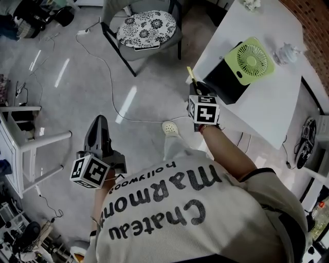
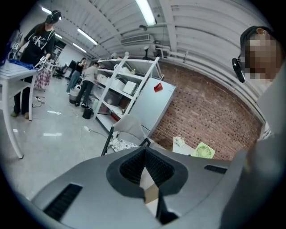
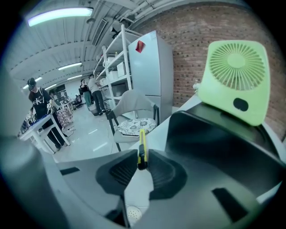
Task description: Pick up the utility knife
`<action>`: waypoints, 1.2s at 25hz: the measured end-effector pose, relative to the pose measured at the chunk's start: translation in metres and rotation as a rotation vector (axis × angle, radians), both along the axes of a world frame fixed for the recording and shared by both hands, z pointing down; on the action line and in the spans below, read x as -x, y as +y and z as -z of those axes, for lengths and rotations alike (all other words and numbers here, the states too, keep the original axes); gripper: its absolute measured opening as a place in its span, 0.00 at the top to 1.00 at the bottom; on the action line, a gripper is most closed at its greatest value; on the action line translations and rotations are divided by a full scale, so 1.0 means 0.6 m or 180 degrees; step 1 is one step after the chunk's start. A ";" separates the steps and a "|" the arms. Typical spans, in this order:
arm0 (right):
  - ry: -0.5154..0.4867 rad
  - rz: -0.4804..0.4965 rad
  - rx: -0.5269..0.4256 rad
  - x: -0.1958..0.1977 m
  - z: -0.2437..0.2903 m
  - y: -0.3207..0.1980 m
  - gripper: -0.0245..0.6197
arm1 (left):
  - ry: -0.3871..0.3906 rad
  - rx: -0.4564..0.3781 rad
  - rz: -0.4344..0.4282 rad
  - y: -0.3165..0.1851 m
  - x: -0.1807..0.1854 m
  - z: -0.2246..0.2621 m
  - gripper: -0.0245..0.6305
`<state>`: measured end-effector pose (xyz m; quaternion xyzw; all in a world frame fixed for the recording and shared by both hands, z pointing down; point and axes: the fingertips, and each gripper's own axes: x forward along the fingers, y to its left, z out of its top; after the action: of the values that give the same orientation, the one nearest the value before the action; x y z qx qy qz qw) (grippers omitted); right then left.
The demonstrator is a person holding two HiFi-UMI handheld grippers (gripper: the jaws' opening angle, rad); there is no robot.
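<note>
Utility knife [image 3: 142, 148] in jaws, "Chateau Marmon" shirt [image 1: 226, 226]

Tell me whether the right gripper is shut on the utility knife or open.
Shut on it: the right gripper pinches the yellow utility knife by its black end, both pads touching it.

**Brick-walled workshop, white furniture**

A brick wall [image 2: 210, 116] ran behind a white table [image 1: 267, 110]. The pale grey floor [image 1: 67, 97] shone under ceiling strip lights [image 2: 145, 11], and a thin cable [image 1: 144, 121] trailed across it. A dark-framed chair [image 1: 134, 53] carried a floral cushion [image 1: 146, 25]. Open white shelving [image 2: 117, 87] stood beside a tall white unit [image 3: 149, 67], possibly a refrigerator.
</note>
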<state>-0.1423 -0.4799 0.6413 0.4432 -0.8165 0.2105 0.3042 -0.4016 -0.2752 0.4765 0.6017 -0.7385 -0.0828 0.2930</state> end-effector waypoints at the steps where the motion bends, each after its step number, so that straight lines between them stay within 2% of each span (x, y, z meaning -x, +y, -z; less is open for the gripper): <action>1: 0.0007 -0.0002 0.0006 -0.001 0.000 -0.001 0.84 | -0.0001 0.0001 0.0006 -0.001 0.000 0.001 0.96; 15: -0.0083 -0.0183 0.0228 -0.015 -0.001 0.013 0.86 | 0.0044 -0.0138 -0.0021 0.003 -0.010 0.012 0.96; 30: -0.0111 -0.0216 0.0341 -0.050 0.023 0.123 0.87 | 0.0002 -0.0425 -0.0025 0.091 -0.045 0.062 0.96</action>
<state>-0.1122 -0.4059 0.6275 0.4500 -0.7937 0.2718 0.3059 -0.3745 -0.2208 0.4393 0.6227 -0.7289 -0.1309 0.2528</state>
